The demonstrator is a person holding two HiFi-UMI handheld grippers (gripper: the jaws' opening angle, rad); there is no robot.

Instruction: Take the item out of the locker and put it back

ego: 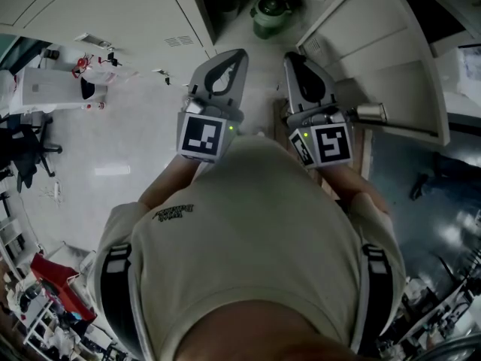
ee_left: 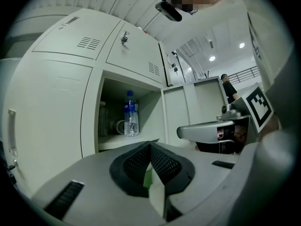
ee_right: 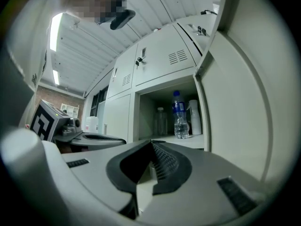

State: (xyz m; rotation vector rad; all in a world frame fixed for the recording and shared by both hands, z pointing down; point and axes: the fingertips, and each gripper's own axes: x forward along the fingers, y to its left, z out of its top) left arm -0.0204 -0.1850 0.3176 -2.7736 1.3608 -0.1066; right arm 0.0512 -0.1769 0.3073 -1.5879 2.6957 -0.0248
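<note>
A clear water bottle [ee_left: 131,115] with a blue label and cap stands upright on the shelf of the open locker [ee_left: 123,144]. The right gripper view shows the same bottle [ee_right: 180,116], ahead of my jaws and apart from them. My left gripper [ego: 241,52] and right gripper [ego: 288,55] point side by side at the locker opening, level with the shelf. In its own view the left gripper [ee_left: 150,143] is shut with its ribbed pads meeting and nothing between them. The right gripper [ee_right: 151,141] is likewise shut and empty.
Beside the bottle stand a clear mug [ee_left: 118,126], another clear bottle [ee_right: 161,121] and a white spray bottle [ee_right: 194,117]. The locker door [ego: 379,62] hangs open on the right. Shut lockers [ee_left: 127,46] sit above. A person [ee_left: 229,88] stands far off.
</note>
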